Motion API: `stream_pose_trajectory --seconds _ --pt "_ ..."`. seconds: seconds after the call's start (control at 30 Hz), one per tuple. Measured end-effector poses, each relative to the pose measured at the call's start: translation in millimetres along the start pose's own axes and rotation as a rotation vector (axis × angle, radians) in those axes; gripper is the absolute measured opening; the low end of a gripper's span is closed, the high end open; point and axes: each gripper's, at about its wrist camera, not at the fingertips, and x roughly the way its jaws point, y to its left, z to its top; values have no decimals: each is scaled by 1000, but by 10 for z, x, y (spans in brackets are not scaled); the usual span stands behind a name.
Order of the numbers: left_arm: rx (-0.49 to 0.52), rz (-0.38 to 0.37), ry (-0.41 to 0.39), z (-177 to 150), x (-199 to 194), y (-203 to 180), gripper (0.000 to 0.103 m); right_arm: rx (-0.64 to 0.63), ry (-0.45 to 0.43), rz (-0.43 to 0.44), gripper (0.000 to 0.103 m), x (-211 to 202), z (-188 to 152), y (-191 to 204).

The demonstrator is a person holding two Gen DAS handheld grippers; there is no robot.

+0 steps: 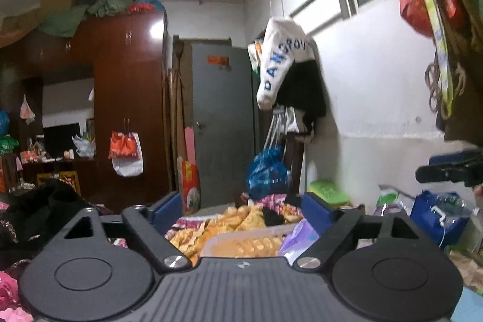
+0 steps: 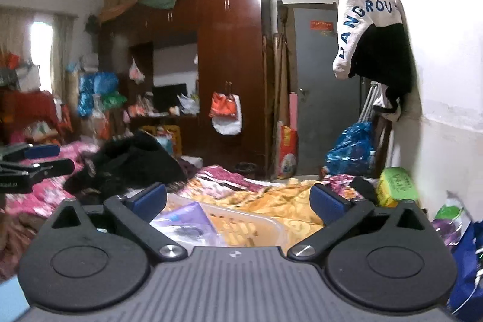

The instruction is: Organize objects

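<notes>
The left gripper (image 1: pixel 241 208) has its jaws spread wide, and nothing is between the two blue pads (image 1: pixel 167 208); it hangs above the bed. The right gripper (image 2: pixel 238 198) is also wide open and holds nothing. Low between the fingers of each gripper lies a clear plastic tray (image 1: pixel 241 243) on a yellow patterned blanket (image 1: pixel 238 216). Its near part is hidden behind the gripper body in both views, so its full shape cannot be seen. A purple packet (image 1: pixel 299 239) rests at the tray's edge, on the right in the left wrist view and on the left (image 2: pixel 187 221) in the right wrist view; the printing on it is too blurred to read, and I cannot tell if it lies inside the tray or only over its rim. A small black item (image 1: pixel 273 216) lies on the blanket behind the tray, but what it is cannot be made out. In the right wrist view a heap of black clothing (image 2: pixel 129 163) lies further left on the bed, and the left gripper shows at the left border, cut off by the frame. A green box (image 2: pixel 397 184) stands near the wall, partly covered by the right finger. On the wall hangs a white garment with blue letters (image 2: pixel 362 20), its text only partly visible.
</notes>
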Motion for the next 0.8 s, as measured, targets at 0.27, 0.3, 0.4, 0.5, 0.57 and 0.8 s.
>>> stream_pose_trajectory --seconds 0.27,0.3,0.4,0.5,0.57,0.8 --pt "44 -24 48 233 -226 -272 99 64 41 -111 103 -226 20 237" --pt "43 -28 71 240 -250 -305 99 65 45 -110 103 -282 0 294" --pt "44 -25 132 150 -464 -448 99 20 62 -88 103 -490 -133 425" --pt "53 -36 141 -23 -817 -582 99 28 61 -69 103 -746 -325 521" --pt "48 -41 127 -141 -1074 -645 99 17 69 -46 103 -908 -450 580" --pt "47 -35 174 -568 -1377 -958 99 1 75 -15 103 -965 -760 669"
